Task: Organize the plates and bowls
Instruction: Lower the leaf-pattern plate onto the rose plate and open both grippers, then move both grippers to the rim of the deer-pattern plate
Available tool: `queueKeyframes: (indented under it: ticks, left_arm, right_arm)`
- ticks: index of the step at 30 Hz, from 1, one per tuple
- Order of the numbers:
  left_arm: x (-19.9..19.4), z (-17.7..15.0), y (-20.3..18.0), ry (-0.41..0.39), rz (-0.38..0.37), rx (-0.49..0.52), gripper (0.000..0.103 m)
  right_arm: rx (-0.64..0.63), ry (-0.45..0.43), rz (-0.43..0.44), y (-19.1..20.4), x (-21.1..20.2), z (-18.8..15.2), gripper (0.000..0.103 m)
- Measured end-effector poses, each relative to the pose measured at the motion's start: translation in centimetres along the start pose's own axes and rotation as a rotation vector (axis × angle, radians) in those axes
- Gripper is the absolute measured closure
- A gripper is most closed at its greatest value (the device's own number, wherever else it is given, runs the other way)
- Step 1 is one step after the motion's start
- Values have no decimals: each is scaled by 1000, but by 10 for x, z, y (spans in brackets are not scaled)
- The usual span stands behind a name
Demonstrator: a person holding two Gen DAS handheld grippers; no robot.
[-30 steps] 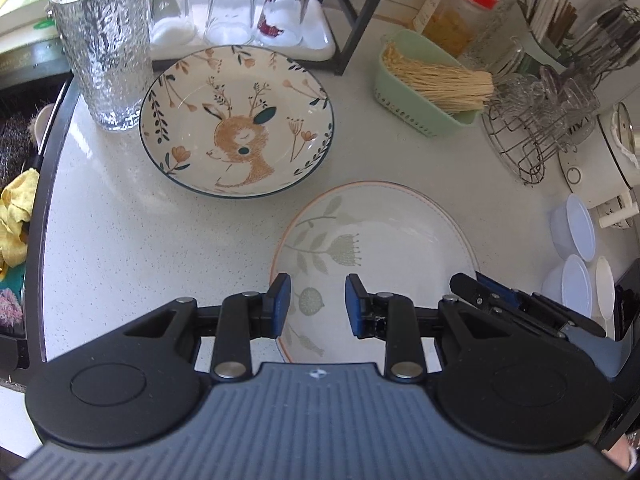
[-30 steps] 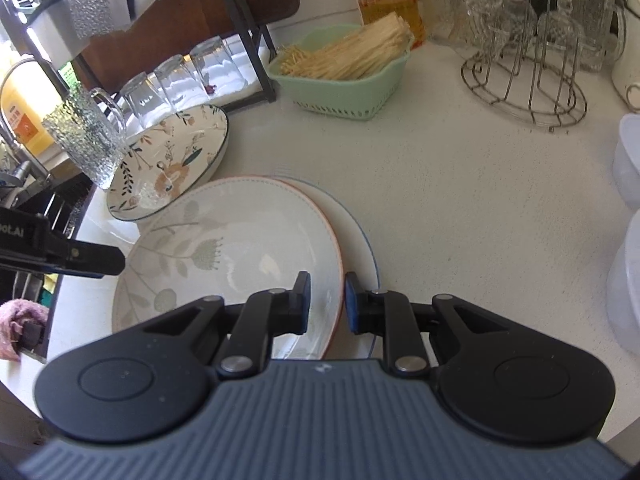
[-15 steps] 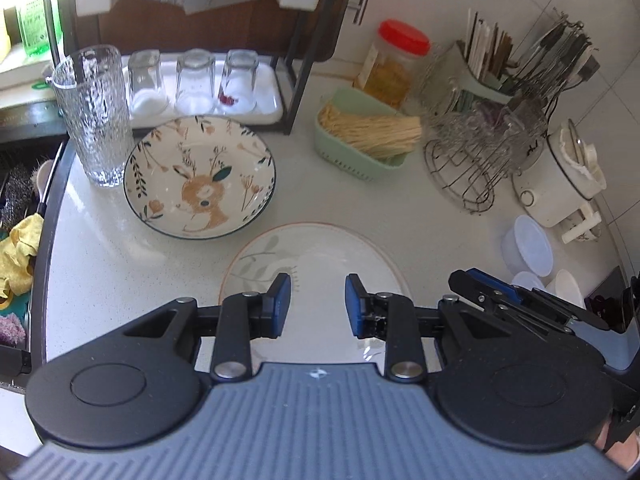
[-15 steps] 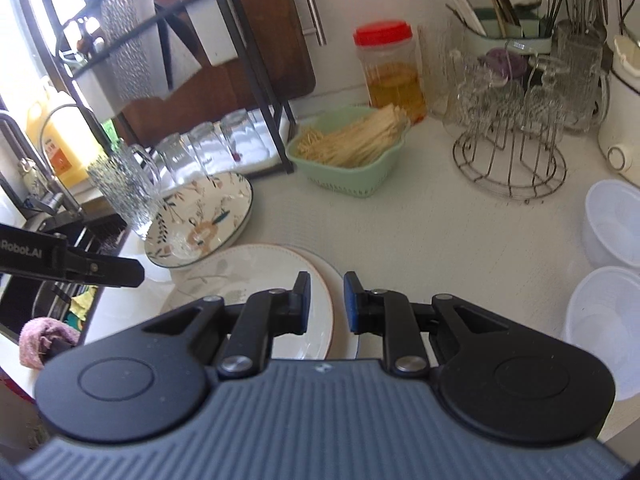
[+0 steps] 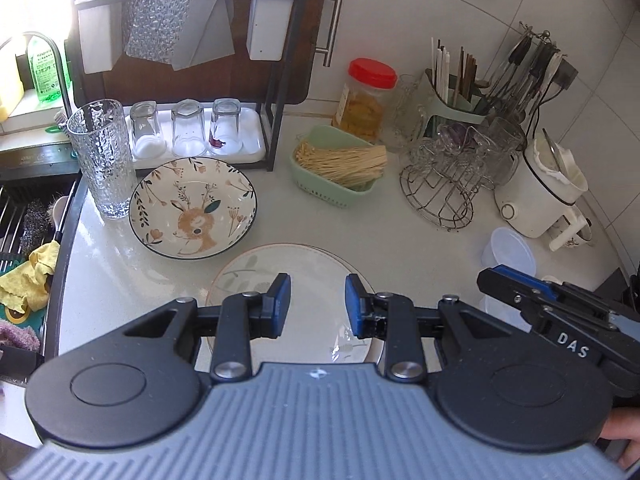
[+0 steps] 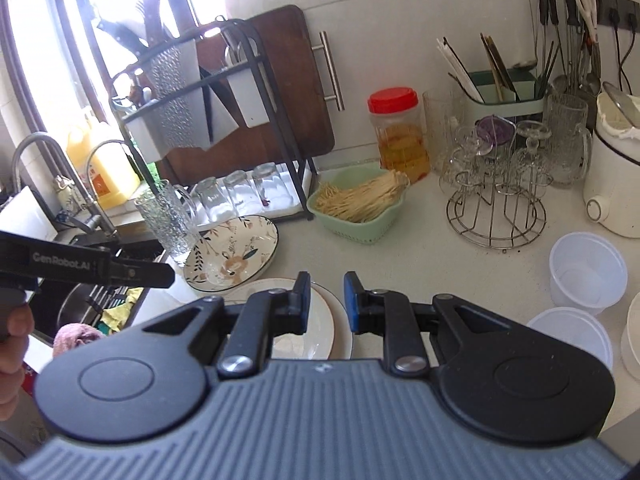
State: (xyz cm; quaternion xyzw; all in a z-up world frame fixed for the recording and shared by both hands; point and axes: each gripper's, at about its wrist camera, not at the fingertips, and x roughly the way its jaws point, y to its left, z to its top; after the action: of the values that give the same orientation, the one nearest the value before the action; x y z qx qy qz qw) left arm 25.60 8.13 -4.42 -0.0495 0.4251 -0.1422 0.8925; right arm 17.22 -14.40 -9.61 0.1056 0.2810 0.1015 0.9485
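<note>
A deep bowl with a deer pattern (image 5: 192, 208) (image 6: 232, 256) stands on the white counter (image 5: 120, 280) beside a tall glass. In front of it lies a flat plate with a leaf print (image 5: 296, 268) (image 6: 320, 328), stacked on a blue-rimmed plate. My left gripper (image 5: 314, 304) hovers well above this stack, open, with nothing between its pads. My right gripper (image 6: 327, 300) hangs above the stack's right edge, its jaws a narrow gap apart and empty. Its fingers (image 5: 520, 292) show at the right of the left wrist view. White plastic bowls (image 6: 586, 272) (image 5: 508, 252) sit at the right.
A tall textured glass (image 5: 100, 156) and a black dish rack with upturned glasses (image 5: 192, 136) stand behind the deer bowl. A green noodle basket (image 5: 340, 168), a wire glass stand (image 5: 452, 188) and a white pot (image 5: 540, 196) line the back. The sink (image 5: 28, 216) lies left.
Both grippers have risen and drawn back from the plates, so more of the counter and wall shows. Their jaws kept the same gaps. Nothing was taken hold of.
</note>
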Motion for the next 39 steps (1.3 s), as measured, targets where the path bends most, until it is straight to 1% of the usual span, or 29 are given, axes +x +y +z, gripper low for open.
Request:
queueKeyframes:
  ticks: [4,6,10,12,14,18,23,27,30,35,39]
  left_arm:
    - [-1,-5,-11,-13,8,38,70]
    - [1,-6,-15,-14,12,40,70]
    - [2,-14,-24,-29,13,24,70]
    - [4,-21,-29,-31,12,9,70]
    - [5,-30,-34,-36,20,-4,70]
    - [9,-44,-38,-14,24,-36,70]
    - [12,-53,-37,1,82,-44,70]
    - [14,-53,-31,1,107,-85,70]
    - [21,-50,-26,8,129,-121,70]
    - [39,-39,-18,34,106,-189,70]
    - [53,-32,-12,43,159,-184,70]
  right_arm:
    - [-16,-26,18,-3,-17,-1,81]
    - [-27,-30,22,-7,-22,-1,81]
    - [-57,-36,28,-17,-32,-2,81]
    - [-63,-45,54,-26,-35,-4,81]
    - [-68,-34,63,-32,-34,-8,81]
    - [-81,-21,78,-37,-34,-15,81]
    - [-98,-5,78,-39,-35,-17,81]
    - [-127,8,57,-36,-32,-20,81]
    - [-130,9,59,-35,-29,-19,81]
    - [-124,14,72,-33,-20,-15,81]
    - [-103,42,62,-39,-11,-9,81]
